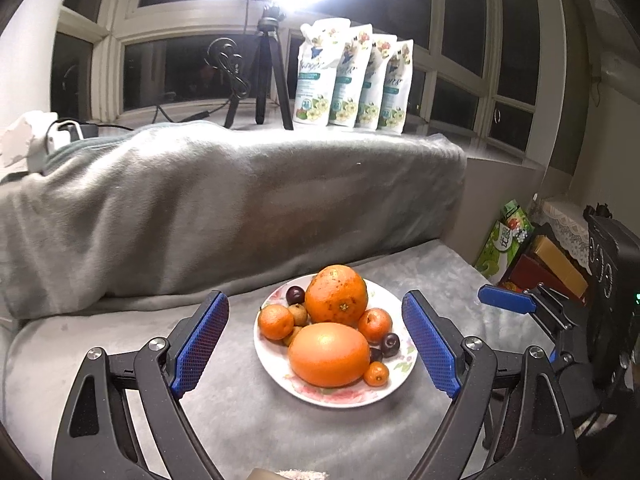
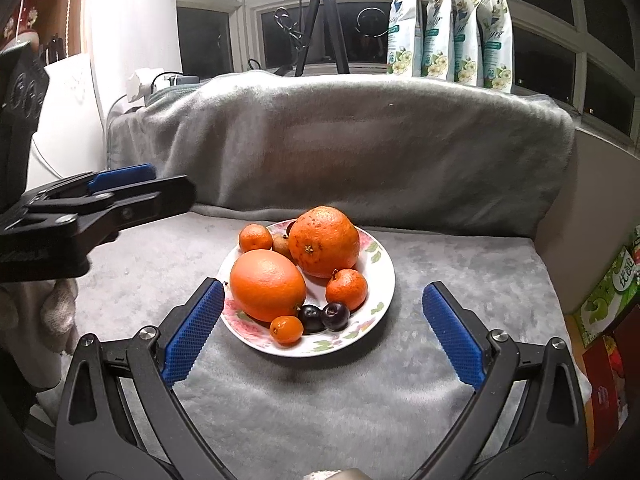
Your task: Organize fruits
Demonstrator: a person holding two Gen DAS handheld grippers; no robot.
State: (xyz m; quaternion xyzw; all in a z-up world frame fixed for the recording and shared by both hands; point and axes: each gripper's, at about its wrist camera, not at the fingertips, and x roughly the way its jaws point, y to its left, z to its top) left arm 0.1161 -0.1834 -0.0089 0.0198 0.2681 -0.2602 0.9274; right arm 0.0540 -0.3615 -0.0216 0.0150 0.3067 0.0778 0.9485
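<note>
It is a room in a home: a soft grey fleece blanket (image 1: 224,200) covers the furniture below dark night windows (image 1: 192,68).

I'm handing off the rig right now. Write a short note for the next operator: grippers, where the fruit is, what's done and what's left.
Left gripper: open, empty, plate in front of it between its fingers.
Right gripper: open, empty, aimed at the same plate.
Fruit: all on the floral plate on the grey blanket: two large oranges, three small tangerines, a kumquat, dark plums, a brownish fruit or two.
Done: no fruit lies off the plate.
Left: can't tell where fruit should go; no second container in view.
</note>
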